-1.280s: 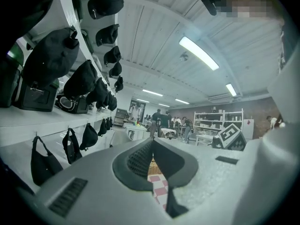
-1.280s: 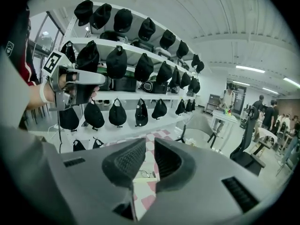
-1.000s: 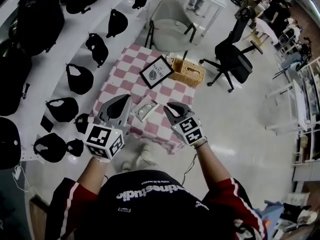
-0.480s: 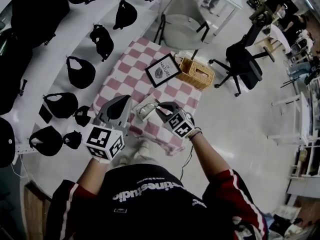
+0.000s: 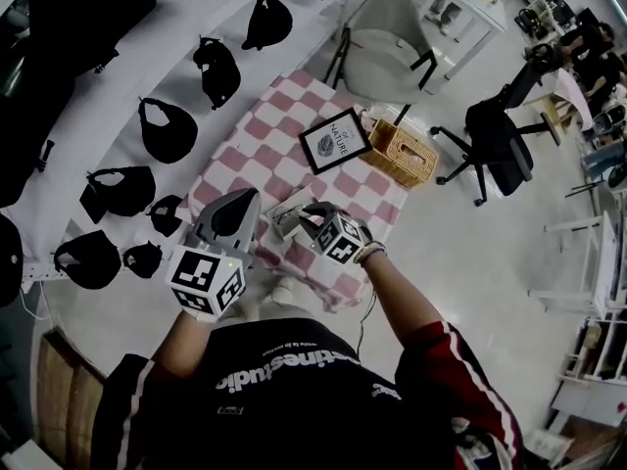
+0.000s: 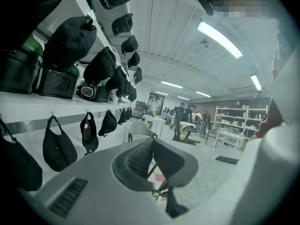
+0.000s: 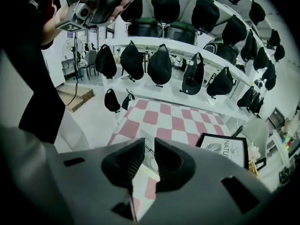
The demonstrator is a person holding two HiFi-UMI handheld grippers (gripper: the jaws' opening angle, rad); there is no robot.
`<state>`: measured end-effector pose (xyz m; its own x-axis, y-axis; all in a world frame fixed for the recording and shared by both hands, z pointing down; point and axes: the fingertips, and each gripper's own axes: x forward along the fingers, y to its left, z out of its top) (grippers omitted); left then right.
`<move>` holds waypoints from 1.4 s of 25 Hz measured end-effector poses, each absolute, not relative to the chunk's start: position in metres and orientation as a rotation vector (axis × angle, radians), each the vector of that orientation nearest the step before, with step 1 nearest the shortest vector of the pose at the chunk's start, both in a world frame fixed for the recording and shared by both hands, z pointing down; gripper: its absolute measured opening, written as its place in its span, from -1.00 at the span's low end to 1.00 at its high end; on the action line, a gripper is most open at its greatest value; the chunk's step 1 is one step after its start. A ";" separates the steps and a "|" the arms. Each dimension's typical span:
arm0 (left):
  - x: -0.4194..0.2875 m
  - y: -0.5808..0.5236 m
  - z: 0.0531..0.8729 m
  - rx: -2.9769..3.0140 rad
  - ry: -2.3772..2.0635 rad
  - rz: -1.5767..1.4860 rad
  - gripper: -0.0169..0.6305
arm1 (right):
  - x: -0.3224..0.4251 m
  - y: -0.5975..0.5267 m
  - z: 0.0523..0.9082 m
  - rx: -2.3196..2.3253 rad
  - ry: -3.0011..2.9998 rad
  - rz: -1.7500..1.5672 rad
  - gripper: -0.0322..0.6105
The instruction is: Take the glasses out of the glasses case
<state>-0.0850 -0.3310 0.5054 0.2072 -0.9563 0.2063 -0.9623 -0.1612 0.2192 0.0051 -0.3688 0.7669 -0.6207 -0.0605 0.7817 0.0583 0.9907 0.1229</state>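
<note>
Right gripper narrowly parted over one glasses case; left gripper clenched empty.

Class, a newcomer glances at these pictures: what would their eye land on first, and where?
The pink-and-white checked table at the centre of the head view stands out, with black caps hanging along the white wall at that view's left. At the table's near edge the right gripper, jaws slightly apart, hovers over the glasses in their open case.

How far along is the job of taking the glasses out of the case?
Done: the case lies open. In hand: the right gripper is over the glasses, jaws narrowly apart, not gripping as far as I can see. To do: grip them and lift them out.
</note>
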 end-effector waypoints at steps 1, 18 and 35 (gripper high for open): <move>-0.086 -0.332 0.508 2.179 -1.813 0.032 -0.93 | 0.003 -0.371 0.773 -0.002 -2.231 -0.169 -0.69; -0.104 -0.349 0.540 2.083 -1.863 0.103 -0.93 | -0.017 -0.390 0.866 -0.143 -2.107 -0.194 -0.69; -0.123 -0.349 0.551 2.012 -1.930 0.149 -0.93 | -0.024 -0.386 0.903 -0.399 -1.968 -0.385 -0.74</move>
<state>-0.1230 -0.3492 0.5514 0.0680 -0.9477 0.3118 -0.9844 -0.0129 0.1754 -0.0242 -0.3861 0.9031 -0.4008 0.1059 0.9100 0.4408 0.8931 0.0902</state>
